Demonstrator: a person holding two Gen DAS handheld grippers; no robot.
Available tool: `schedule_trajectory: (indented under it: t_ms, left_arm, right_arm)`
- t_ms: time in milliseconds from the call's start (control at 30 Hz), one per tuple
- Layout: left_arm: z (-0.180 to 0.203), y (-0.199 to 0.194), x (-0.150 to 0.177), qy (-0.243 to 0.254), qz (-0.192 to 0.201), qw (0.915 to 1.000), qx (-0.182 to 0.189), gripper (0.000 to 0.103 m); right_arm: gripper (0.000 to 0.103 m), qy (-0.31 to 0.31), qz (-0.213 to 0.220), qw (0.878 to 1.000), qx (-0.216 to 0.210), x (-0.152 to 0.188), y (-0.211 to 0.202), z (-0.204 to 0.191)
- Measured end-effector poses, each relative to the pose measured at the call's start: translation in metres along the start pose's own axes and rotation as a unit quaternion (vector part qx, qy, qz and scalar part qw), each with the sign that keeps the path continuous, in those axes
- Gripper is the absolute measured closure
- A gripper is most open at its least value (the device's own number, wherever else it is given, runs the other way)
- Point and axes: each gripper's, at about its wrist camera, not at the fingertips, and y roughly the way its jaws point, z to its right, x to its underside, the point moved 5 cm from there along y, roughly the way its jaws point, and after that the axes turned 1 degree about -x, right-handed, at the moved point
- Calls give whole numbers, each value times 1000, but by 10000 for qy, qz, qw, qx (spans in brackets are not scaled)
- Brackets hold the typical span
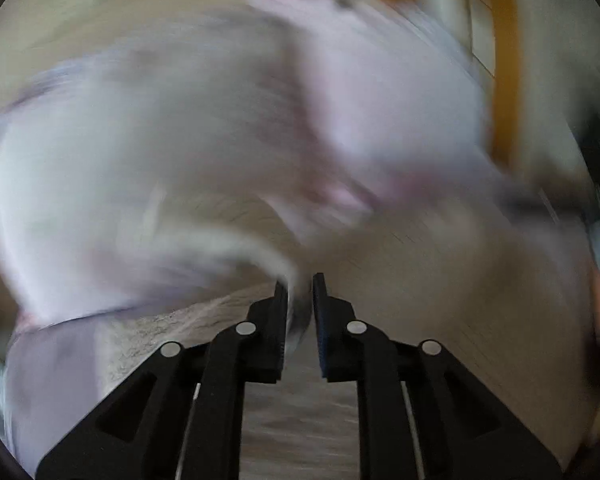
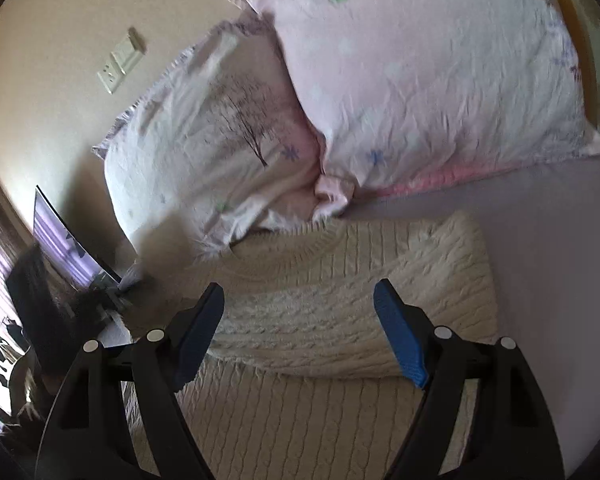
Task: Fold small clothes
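Observation:
A cream cable-knit sweater (image 2: 340, 304) lies on the lilac bed sheet (image 2: 552, 248), one part folded over the rest. My right gripper (image 2: 298, 300) is open and empty, hovering over the sweater's folded part. In the blurred left wrist view, my left gripper (image 1: 300, 300) is nearly closed with a strip of the cream sweater (image 1: 440, 288) pinched between its pads, and the knit fabric spreads out to the right of it.
Two pale pink pillows (image 2: 420, 80) with printed trees and flowers lie at the head of the bed, just beyond the sweater. A wall with sockets (image 2: 120, 60) is behind. A dark screen (image 2: 68, 240) and clutter stand at the left.

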Motion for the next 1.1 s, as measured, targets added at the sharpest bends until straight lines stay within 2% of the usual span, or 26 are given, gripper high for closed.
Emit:
schedule_trajectory:
  t_ms: [67,133,200,300,333,433,533,667,767,900,1000,1100]
  left_arm:
    - [26,8,16,241,-238,9993,129,89]
    - [18,-1,27,4,-239,9997,102,89]
    - [-9,-20,38,-495,-201,9986,-34,82]
    - [-55,-53,62,-1131,-152,9928,-375,71]
    - [-66,-61,70,-1312,-173,9901,-461,66]
    - [-101,-82,94,-1883,-281,9801,-562,62]
    - [-117,-99,114,-2241,-304,9722,-611,54]
    - [-129,-113,138,-2533,-310,9653,-550,49]
    - [-128,-112,144,-2572,-306,9646,-492,47]
    - [-119,-105,137,-2525,-252,9668,-301,45]
    - [-108,-101,128,-2434,-190,9696,-147,43]
    - [-99,-100,123,-2347,-133,9720,-57,41]
  right_arm:
    - [25,236,-171,9996,-61,2,5,10]
    - [30,516,-330,9980,-135,3,8,24]
    - [40,772,-505,9956,-162,5,16,36]
    - [44,1143,-802,9900,-196,5,36,47]
    - [51,1237,-870,9883,-204,5,42,49]
    - [54,1696,-1075,9795,-183,4,63,58]
    - [59,1871,-1039,9763,327,4,68,66]
    - [59,1325,-652,9838,1021,-2,46,66]
    - [60,1162,-730,9818,1312,0,42,70]
    - [68,873,-960,9807,1461,-7,70,64]
    - [68,524,-1043,9787,1691,-21,102,53]
    - [68,356,-1204,9782,1656,-32,132,45]
